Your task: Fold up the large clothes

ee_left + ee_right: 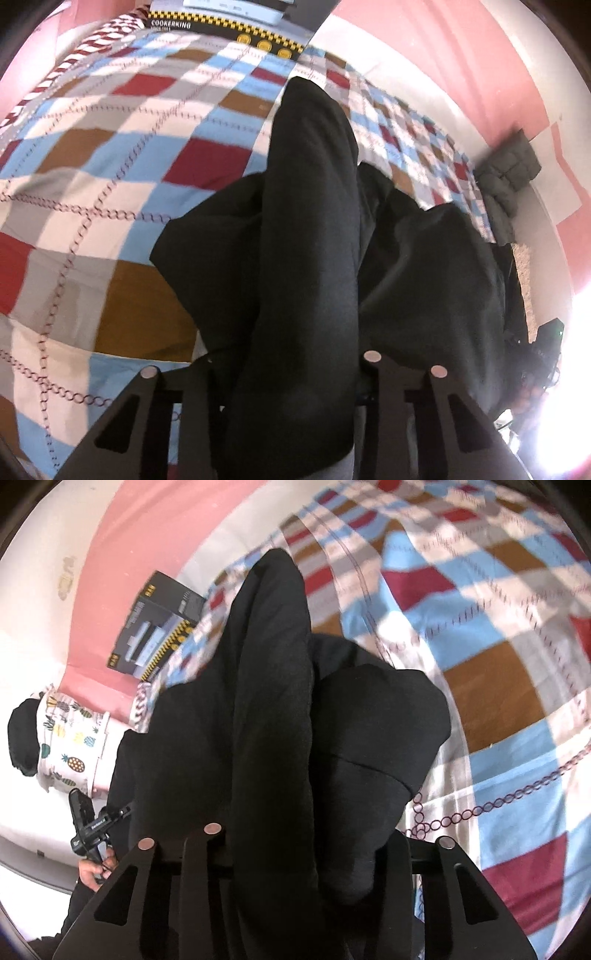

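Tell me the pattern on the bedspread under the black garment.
Bedspread: checks of blue, red, brown, grey and white with chain-link lines; clearest in left wrist view.

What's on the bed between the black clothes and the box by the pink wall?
In the left wrist view, only checkered blanket lies between the black garment and the box.

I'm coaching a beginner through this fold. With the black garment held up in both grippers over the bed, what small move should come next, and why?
Probably lower both ends together onto the checkered bedspread. The black garment bunches through the left hand-held gripper and the right hand-held gripper, hanging in loose folds, so laying it flat first should make the fold easier.
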{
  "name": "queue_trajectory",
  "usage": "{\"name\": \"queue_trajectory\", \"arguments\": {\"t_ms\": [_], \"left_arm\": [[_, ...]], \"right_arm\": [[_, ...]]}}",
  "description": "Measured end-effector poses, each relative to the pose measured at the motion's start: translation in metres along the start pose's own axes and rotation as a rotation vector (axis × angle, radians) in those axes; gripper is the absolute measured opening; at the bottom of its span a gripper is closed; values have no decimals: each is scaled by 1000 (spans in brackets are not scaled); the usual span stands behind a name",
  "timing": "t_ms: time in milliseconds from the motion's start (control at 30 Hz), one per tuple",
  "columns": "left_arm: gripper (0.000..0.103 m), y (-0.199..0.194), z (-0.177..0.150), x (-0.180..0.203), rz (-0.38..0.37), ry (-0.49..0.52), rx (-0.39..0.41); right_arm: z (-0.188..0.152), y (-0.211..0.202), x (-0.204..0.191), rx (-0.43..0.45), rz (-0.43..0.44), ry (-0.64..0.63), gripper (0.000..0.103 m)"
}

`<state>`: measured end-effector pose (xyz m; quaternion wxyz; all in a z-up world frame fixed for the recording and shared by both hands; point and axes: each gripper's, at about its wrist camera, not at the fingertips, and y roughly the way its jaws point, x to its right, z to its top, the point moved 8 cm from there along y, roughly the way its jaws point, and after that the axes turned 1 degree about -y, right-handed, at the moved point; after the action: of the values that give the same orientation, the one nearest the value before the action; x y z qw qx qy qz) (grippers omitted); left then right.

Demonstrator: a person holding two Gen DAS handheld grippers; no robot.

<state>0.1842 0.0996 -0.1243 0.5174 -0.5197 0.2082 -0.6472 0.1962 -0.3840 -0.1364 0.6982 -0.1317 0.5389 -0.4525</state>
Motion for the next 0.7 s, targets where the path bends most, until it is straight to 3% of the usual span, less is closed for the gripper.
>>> {"name": "queue_trajectory", "arguments": {"t_ms": [333,700], "left_arm": [[32,-54,19,11,-54,3,101],[31,-88,45,10,-64,8,172]], "right_arm": [[11,-32,-41,70,54,-54,37],[28,-37,-78,102,105,-97,37]]}}
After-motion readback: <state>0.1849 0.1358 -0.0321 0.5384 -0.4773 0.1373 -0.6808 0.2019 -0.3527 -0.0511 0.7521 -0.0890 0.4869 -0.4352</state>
